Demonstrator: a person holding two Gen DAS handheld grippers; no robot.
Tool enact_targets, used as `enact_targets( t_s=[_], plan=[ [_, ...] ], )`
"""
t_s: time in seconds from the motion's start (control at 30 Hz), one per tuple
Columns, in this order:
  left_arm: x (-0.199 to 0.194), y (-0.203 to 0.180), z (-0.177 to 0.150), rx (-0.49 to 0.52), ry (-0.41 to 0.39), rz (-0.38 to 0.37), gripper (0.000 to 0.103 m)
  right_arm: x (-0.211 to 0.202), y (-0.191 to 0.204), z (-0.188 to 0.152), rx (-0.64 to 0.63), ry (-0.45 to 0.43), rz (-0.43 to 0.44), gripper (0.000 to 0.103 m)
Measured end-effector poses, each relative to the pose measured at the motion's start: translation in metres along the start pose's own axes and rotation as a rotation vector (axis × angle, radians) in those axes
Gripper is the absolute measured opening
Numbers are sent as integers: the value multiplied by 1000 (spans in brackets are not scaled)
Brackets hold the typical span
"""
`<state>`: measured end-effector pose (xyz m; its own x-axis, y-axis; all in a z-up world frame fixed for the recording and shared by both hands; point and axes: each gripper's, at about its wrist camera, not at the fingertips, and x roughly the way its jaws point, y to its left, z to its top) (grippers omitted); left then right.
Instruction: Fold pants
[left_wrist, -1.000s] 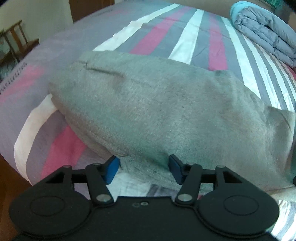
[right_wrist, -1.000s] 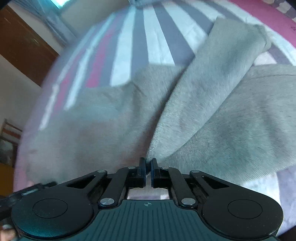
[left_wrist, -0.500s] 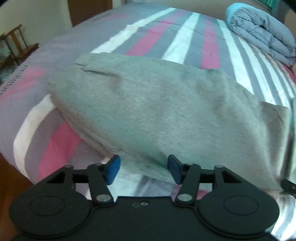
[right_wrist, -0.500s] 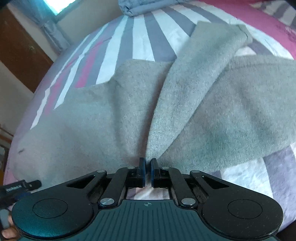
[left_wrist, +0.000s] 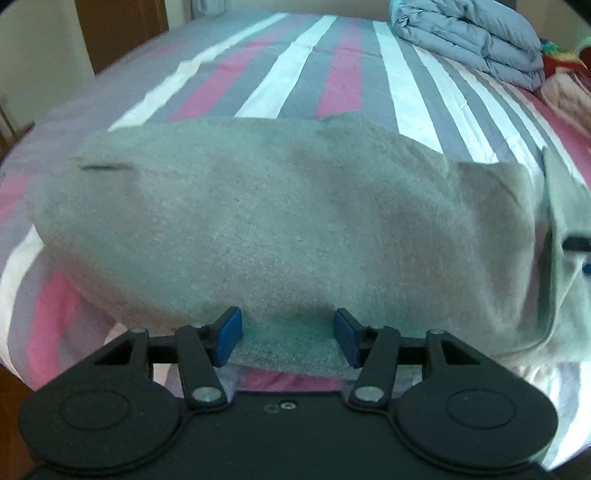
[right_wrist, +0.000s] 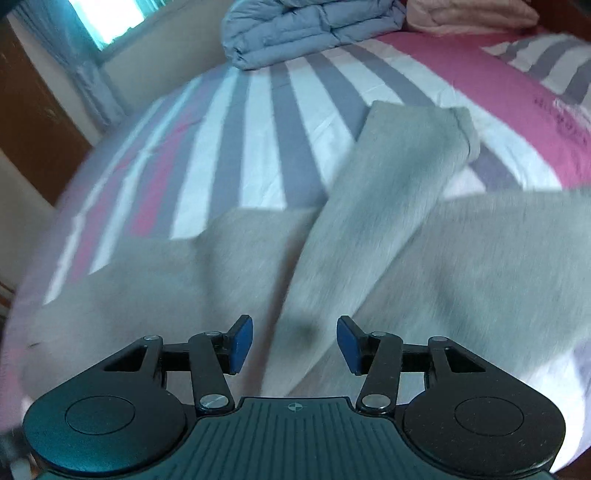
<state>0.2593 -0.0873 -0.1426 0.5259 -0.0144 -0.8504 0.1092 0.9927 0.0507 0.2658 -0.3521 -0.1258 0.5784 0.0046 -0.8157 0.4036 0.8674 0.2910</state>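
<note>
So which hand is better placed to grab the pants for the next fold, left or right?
Probably left. The left gripper is open with the near edge of the pants lying between its fingers, ready to close. The right gripper is also open but sits above the pants, over the leg crossing them.

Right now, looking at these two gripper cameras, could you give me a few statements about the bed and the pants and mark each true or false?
1. The grey pants lie on a striped bedsheet. True.
2. The right gripper is clamped on the cloth. False: its jaws stand open, holding nothing.
3. The left gripper is open, with the pants' edge between its fingers. True.
4. A folded blue-grey quilt sits at the far end of the bed. True.
5. The pants are black. False: they are grey.
</note>
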Motion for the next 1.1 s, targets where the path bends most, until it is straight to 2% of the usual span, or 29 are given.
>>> enact_targets(
  t_s=[0.1,0.23,0.27,0.3,0.33,0.37,0.5,0.63,0.73,0.8,0.87,0.9,0.93,1.0,1.03,1.1],
  plan=[
    [0,-1,-3,-2,-7,-7,48,23,15,14,-59,3,-90,51],
    [2,5,-1,-20,-2,-34,50,62,30,17,-167,71,-297,51],
    [3,6,-1,-19,-3,-39,50,64,30,15,-172,75,-313,51],
    [3,6,-2,-19,-5,-42,50,62,28,14,-167,67,-296,48],
    [3,6,-2,-14,-6,-45,50,57,23,12,-162,54,-268,13],
    [3,6,-2,-8,-8,-47,50,52,17,10,-156,57,-253,5],
    [2,6,-4,11,-14,-55,51,11,-17,10,-83,12,-200,4],
    [1,7,-5,25,-13,-56,51,-34,-58,-26,82,1,-98,4],
    [1,3,-5,55,-15,-38,51,-25,-86,-62,174,76,-92,4],
    [0,3,-5,57,-14,-35,51,-26,-83,-63,147,62,-84,4],
    [1,4,-4,52,-8,-32,51,-34,-73,-52,73,68,-91,9],
    [1,4,-3,51,-7,-31,51,-43,-70,-47,54,48,-78,22],
    [1,3,-3,52,-6,-29,51,-53,-66,-41,29,7,-58,48],
    [1,1,-3,54,-5,-22,51,-64,-58,-29,-51,-61,-84,74],
    [1,0,-3,56,-5,-18,51,-65,-53,-20,-111,-85,-102,74],
    [2,-1,-3,57,-4,-12,51,-58,-48,-1,-152,-109,-120,74]
  ],
)
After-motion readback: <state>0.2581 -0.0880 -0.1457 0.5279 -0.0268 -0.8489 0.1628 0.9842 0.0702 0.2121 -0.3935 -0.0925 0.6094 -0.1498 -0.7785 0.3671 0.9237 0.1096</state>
